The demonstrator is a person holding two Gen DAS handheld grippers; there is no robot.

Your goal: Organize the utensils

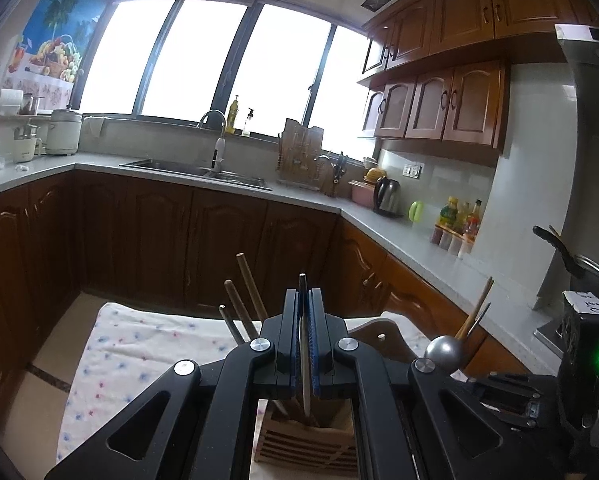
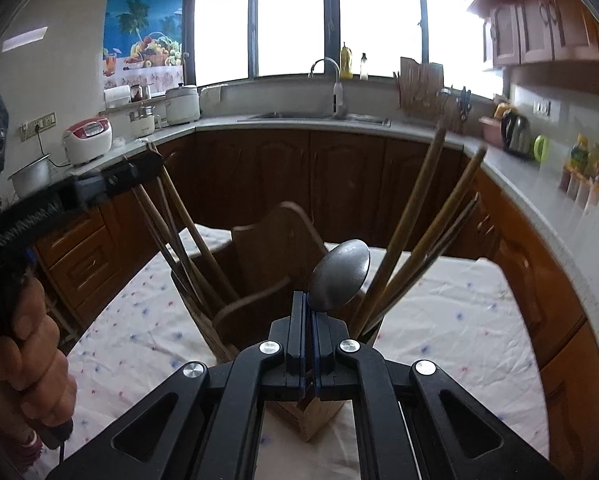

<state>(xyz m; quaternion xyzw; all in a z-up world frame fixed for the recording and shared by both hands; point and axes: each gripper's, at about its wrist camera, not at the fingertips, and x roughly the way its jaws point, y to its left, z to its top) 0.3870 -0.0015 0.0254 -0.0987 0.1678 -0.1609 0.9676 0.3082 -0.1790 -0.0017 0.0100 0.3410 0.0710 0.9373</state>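
While the left view shows only the spoon's (image 1: 442, 351) bowl, the right view shows the right gripper (image 2: 310, 312) clamping its neck above the holder (image 2: 259, 264), bowl up, long axis upright. Left gripper (image 1: 304, 300) clamps a knife (image 1: 304, 344), upright, over the holder.

A: Where's the utensil holder (image 2: 267, 280)?
B: On the cloth-covered table (image 2: 459, 320), w/ chopsticks (image 2: 415, 216) standing in its right compartment, more in the left.
A: Behind it?
B: Counter w/ sink (image 2: 319, 117); kettle (image 2: 515, 133) further right.
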